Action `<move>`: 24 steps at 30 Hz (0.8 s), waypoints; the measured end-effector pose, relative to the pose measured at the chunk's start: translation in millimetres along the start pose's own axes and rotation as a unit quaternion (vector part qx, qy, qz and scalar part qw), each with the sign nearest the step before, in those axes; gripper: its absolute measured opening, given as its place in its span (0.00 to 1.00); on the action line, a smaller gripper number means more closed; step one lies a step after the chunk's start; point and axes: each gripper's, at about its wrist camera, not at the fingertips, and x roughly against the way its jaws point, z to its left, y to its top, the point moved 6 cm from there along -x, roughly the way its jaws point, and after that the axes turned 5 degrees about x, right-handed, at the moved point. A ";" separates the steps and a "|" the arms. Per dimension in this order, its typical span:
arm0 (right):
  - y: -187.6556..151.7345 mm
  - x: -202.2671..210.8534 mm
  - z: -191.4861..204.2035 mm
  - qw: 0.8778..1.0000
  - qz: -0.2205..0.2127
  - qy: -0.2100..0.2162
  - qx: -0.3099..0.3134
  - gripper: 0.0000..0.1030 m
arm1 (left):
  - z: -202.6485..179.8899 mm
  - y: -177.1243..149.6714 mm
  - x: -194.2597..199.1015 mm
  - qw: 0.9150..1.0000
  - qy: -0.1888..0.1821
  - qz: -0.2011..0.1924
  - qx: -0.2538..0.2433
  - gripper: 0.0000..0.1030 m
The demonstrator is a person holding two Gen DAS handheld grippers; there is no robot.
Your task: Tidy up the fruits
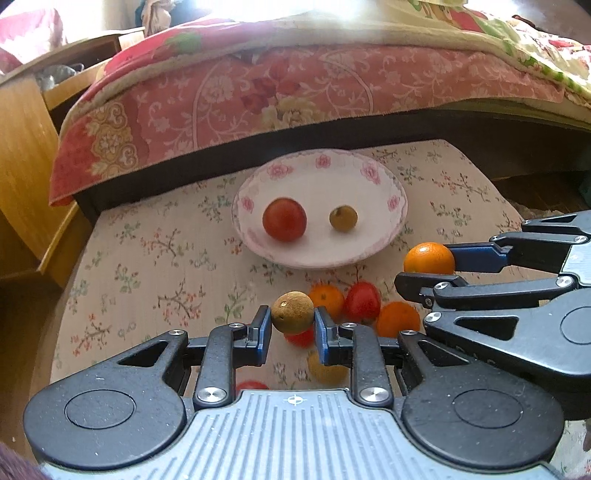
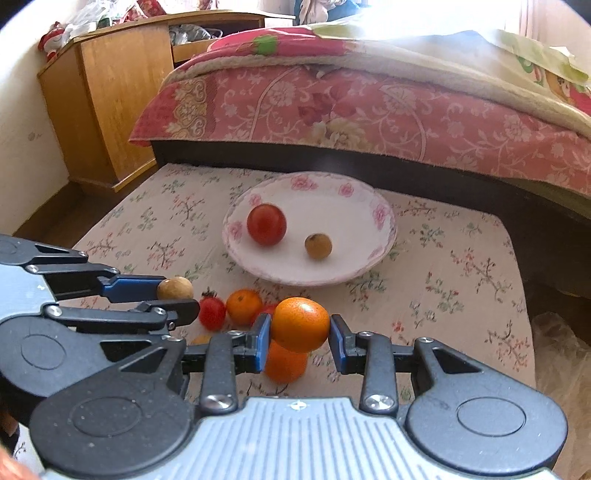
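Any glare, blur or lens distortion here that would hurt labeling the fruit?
Left wrist: window glare washes out the top; fisheye bends the bed edge; plate fruit slightly soft. Right wrist: same glare at upper right; held orange sharp enough.

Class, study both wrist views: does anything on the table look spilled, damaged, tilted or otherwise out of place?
Nothing is spilled, broken or askew. The plate sits flat holding a tomato and a small brown fruit. Loose fruit lies on the cloth, not yet sorted. The left gripper grips a brown fruit; the right gripper grips an orange.
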 end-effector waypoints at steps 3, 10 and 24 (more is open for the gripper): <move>6.4 -3.2 -2.9 1.000 -0.004 -0.004 0.003 0.36 | 0.5 5.7 -3.2 1.000 0.003 -0.002 -0.002 0.31; 14.4 -12.1 -9.4 1.000 -0.006 -0.009 0.005 0.36 | 0.2 14.3 -11.9 1.000 0.009 -0.003 -0.002 0.30; 26.7 -36.2 -24.5 1.000 -0.005 -0.005 -0.007 0.36 | 1.1 32.5 -35.5 1.000 0.016 -0.003 -0.007 0.31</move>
